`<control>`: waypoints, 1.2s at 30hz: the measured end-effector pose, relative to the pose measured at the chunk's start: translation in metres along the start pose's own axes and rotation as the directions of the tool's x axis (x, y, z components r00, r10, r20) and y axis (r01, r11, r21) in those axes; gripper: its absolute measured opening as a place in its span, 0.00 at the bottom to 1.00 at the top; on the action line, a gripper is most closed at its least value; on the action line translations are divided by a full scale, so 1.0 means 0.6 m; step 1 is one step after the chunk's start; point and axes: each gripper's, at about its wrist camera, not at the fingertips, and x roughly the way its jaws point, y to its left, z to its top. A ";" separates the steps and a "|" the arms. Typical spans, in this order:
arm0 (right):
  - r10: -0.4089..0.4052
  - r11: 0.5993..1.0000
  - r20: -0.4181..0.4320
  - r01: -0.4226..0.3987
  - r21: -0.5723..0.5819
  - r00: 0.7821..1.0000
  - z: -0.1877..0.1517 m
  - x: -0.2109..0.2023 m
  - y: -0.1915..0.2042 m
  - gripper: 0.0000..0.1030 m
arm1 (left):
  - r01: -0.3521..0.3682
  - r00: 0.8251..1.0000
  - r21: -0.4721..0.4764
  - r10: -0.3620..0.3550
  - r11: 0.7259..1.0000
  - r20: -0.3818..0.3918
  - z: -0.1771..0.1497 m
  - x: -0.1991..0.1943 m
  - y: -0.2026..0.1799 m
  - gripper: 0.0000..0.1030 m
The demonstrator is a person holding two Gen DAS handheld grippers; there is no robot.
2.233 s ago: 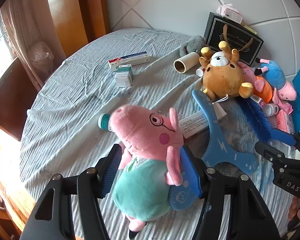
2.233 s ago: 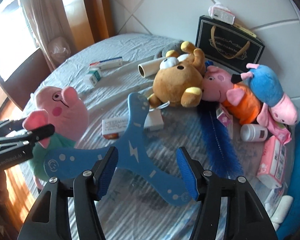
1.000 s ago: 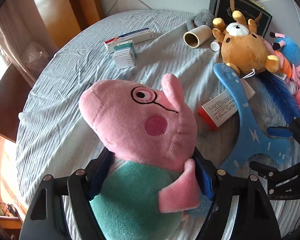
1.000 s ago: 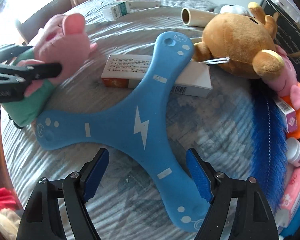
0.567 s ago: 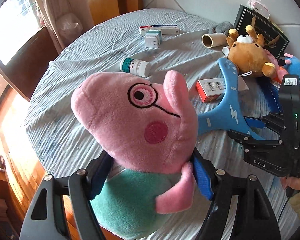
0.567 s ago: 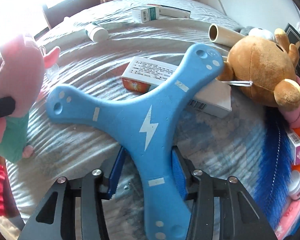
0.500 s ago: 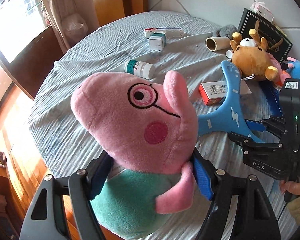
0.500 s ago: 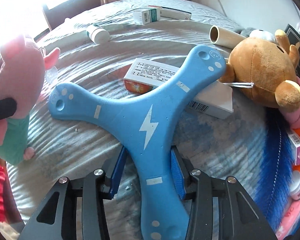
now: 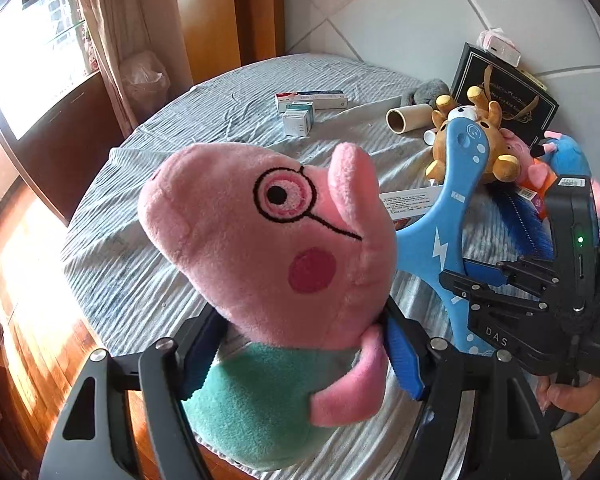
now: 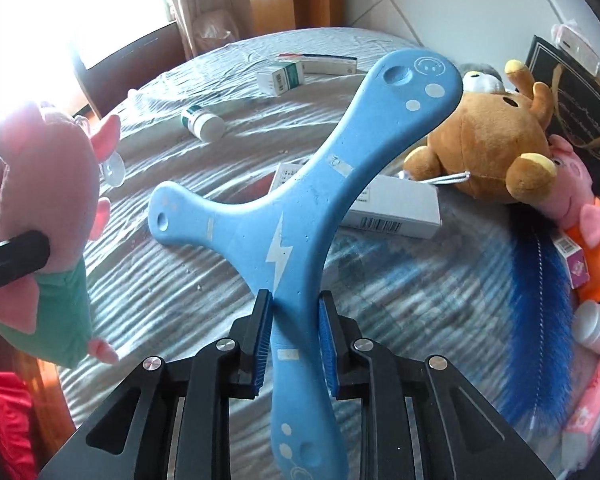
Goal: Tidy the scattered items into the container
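My left gripper (image 9: 300, 344) is shut on a pink pig plush (image 9: 268, 240) with a green body and holds it above the table; the plush also shows at the left of the right wrist view (image 10: 44, 216). My right gripper (image 10: 294, 320) is shut on one arm of a blue three-armed boomerang (image 10: 300, 216) and lifts it, tilted, off the striped tablecloth (image 10: 420, 300). The right gripper (image 9: 492, 276) and boomerang (image 9: 456, 188) also show in the left wrist view. No container is clearly seen.
On the cloth lie a white box (image 10: 392, 208), a pill bottle (image 10: 202, 120), small boxes (image 10: 284, 76), a cardboard tube (image 9: 406, 118), a brown plush (image 10: 488, 148), a pink plush (image 10: 584, 216), a blue brush (image 10: 540, 292) and a black gift bag (image 9: 504, 96). The table edge is at the left.
My right gripper closed on the boomerang and raised it off the white box. My left gripper lifted the pig plush higher and drew back from the table.
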 end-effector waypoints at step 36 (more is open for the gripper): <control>-0.157 0.986 0.176 0.144 0.084 0.972 0.034 -0.085 0.038 0.11 | 0.048 0.989 -0.020 -0.045 0.999 0.137 0.063 -0.075 0.056 0.73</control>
